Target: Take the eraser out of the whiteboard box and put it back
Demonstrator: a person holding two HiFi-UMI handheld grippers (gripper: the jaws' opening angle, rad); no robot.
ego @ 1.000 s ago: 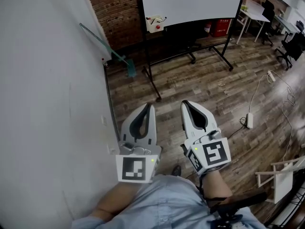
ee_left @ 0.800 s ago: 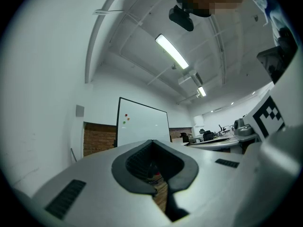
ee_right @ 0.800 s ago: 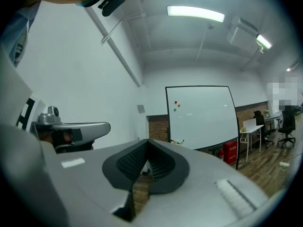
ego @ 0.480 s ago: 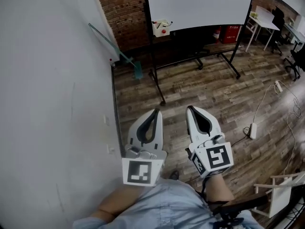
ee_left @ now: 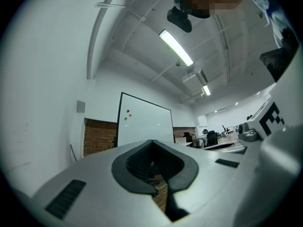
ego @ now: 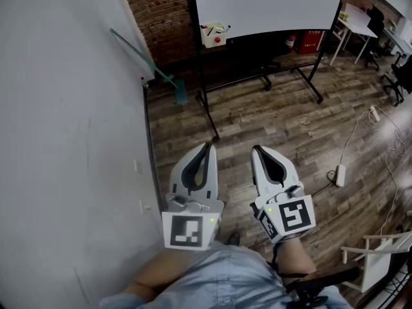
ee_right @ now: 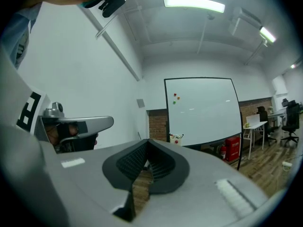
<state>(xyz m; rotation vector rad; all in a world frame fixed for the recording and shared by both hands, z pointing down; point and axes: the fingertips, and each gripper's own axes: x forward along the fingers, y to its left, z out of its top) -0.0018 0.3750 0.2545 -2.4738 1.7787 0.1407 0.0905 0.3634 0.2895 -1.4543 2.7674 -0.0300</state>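
Note:
A wheeled whiteboard (ego: 267,5) stands across the room. A small cream whiteboard box (ego: 212,34) hangs at its lower left corner, with markers sticking out and a red spot on its front. In the right gripper view the whiteboard box (ee_right: 176,138) shows just above the jaws. The eraser is too small to make out. My left gripper (ego: 207,148) and right gripper (ego: 255,150) are held side by side over the wooden floor, far short of the board. Both point toward it, and both are shut with nothing between the jaws.
A white wall (ego: 64,140) runs close along the left. A teal-headed long-handled tool (ego: 177,92) leans against it. A power strip (ego: 338,174) with a cable lies on the floor at the right. There is a white rack (ego: 373,250) at lower right, and a red cabinet (ego: 311,42) and desks (ego: 354,15) behind.
Both grippers have moved a little forward over the floor together with the person. They stay side by side and shut.

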